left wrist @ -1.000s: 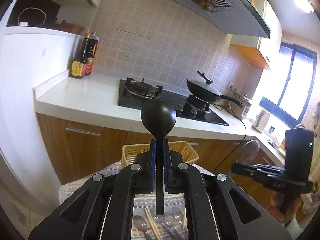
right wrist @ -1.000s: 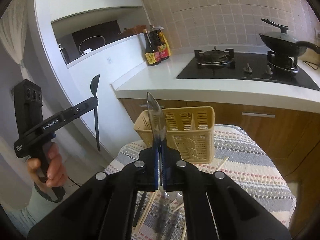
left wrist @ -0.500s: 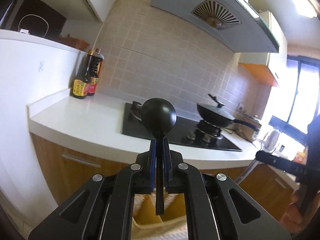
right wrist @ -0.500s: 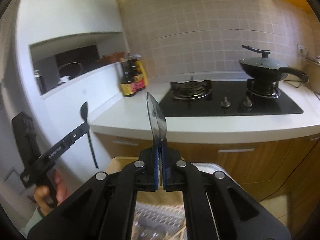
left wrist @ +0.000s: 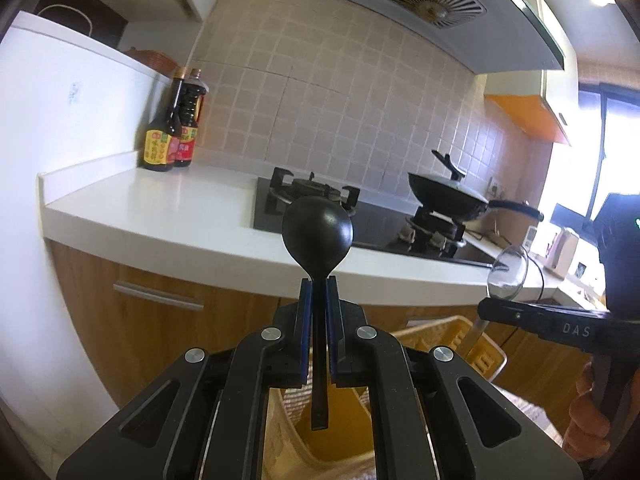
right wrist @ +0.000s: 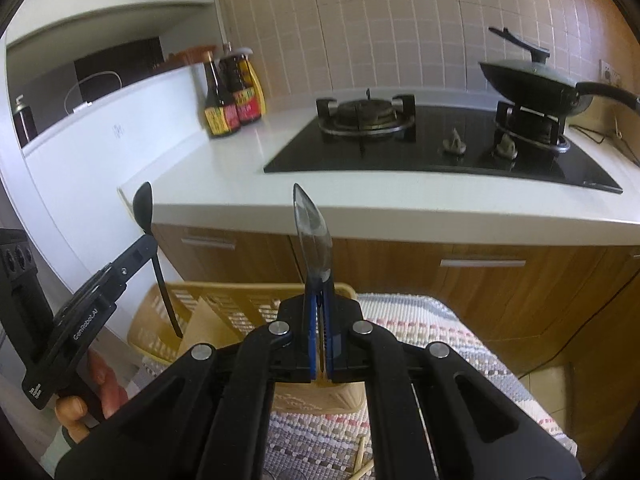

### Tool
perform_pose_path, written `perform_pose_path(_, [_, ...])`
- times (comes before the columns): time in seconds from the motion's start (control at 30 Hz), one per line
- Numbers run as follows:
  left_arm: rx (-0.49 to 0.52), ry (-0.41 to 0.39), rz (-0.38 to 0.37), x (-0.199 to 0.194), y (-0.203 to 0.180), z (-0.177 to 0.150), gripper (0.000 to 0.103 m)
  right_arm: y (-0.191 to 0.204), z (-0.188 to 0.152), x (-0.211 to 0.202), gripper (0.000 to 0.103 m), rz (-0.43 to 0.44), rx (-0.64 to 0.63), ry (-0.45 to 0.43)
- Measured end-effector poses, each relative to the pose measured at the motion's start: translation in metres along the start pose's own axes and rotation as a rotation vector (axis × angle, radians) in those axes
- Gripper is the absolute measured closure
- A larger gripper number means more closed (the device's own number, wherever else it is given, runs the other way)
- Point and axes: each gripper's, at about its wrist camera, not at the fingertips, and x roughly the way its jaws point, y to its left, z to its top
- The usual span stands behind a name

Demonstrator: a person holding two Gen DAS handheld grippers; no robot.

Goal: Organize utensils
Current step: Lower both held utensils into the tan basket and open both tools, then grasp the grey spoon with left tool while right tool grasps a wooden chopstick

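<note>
My left gripper (left wrist: 318, 292) is shut on the handle of a black spoon (left wrist: 317, 236). The spoon stands bowl-up, and its handle end hangs over the open top of the yellow slotted basket (left wrist: 460, 336). My right gripper (right wrist: 320, 300) is shut on a clear plastic spoon (right wrist: 313, 236), also bowl-up, just above the basket's near rim (right wrist: 240, 300). The right wrist view shows the left gripper (right wrist: 149, 243) at the left, with the black spoon's (right wrist: 144, 206) handle tip dipping inside the basket. In the left wrist view, the right gripper (left wrist: 486, 312) holds the clear spoon (left wrist: 507, 270) over the basket's right side.
The basket stands on a woven patterned cloth (right wrist: 420, 328), and chopsticks (right wrist: 362, 464) lie near its front edge. Behind are a white counter (right wrist: 224, 184), a black gas hob (right wrist: 400, 148) with a lidded wok (right wrist: 532, 80), and sauce bottles (right wrist: 230, 96). A hand (right wrist: 80, 400) grips the left tool.
Both grippers have come down and forward over the basket. It has risen back into both views, and each spoon now hangs at its opening. Both grips are unchanged.
</note>
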Motion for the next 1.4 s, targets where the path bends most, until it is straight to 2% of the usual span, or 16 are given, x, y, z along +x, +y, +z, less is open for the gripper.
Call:
perform_pose_path(0.1, [0.001,0.022,-0.003,-0.007,0.0,-0.004,0.093,-0.002,-0.005,0.0,0.1,0.036,0.02,0.026])
perform_pose_path(0.17, [-0.006,0.039,-0.007,-0.015,0.002,-0.005,0.074,-0.003,-0.009,-0.003,0.1,0.047,0.031,0.034])
perform_pose_path(0.2, [-0.011,0.04,-0.008,-0.021,0.003,-0.005,0.07,-0.004,-0.011,-0.006,0.098,0.058,0.038,0.038])
perform_pose_path(0.23, [-0.014,0.042,-0.009,-0.027,0.004,-0.006,0.064,-0.005,-0.012,-0.009,0.094,0.065,0.042,0.039])
perform_pose_path(0.27, [-0.014,0.043,-0.011,-0.032,0.005,-0.006,0.062,-0.006,-0.015,-0.012,0.089,0.07,0.048,0.038])
perform_pose_path(0.43, [-0.056,0.079,-0.05,-0.062,0.008,-0.004,0.057,-0.01,-0.024,-0.035,0.066,0.093,0.078,0.03])
perform_pose_path(0.47, [-0.069,0.093,-0.056,-0.068,0.009,-0.003,0.057,-0.012,-0.025,-0.039,0.062,0.093,0.082,0.027])
perform_pose_path(0.53, [-0.093,0.123,-0.064,-0.077,0.01,-0.003,0.057,-0.013,-0.027,-0.051,0.062,0.087,0.092,0.018])
perform_pose_path(0.63, [-0.138,0.21,-0.071,-0.085,0.014,-0.004,0.057,-0.016,-0.028,-0.066,0.062,0.058,0.106,0.022])
perform_pose_path(0.73, [-0.172,0.303,-0.066,-0.09,0.018,-0.009,0.057,-0.019,-0.03,-0.074,0.062,0.025,0.116,0.064])
perform_pose_path(0.83, [-0.188,0.429,-0.056,-0.088,0.02,-0.021,0.057,-0.024,-0.035,-0.072,0.062,0.016,0.138,0.129])
perform_pose_path(0.93, [-0.194,0.593,-0.058,-0.078,0.019,-0.048,0.059,-0.03,-0.044,-0.06,0.062,0.009,0.166,0.217])
perform_pose_path(1.07, [-0.173,0.811,-0.045,-0.053,0.017,-0.103,0.063,-0.04,-0.061,-0.033,0.062,0.026,0.218,0.36])
perform_pose_path(1.17, [-0.195,0.917,-0.064,-0.038,0.018,-0.129,0.069,-0.046,-0.073,-0.015,0.062,0.025,0.24,0.441])
perform_pose_path(1.23, [-0.189,0.946,-0.052,-0.032,0.017,-0.138,0.069,-0.049,-0.079,-0.005,0.062,0.022,0.251,0.479])
perform_pose_path(1.4, [-0.152,0.947,-0.009,-0.025,0.012,-0.141,0.071,-0.054,-0.092,0.007,0.062,0.004,0.251,0.53])
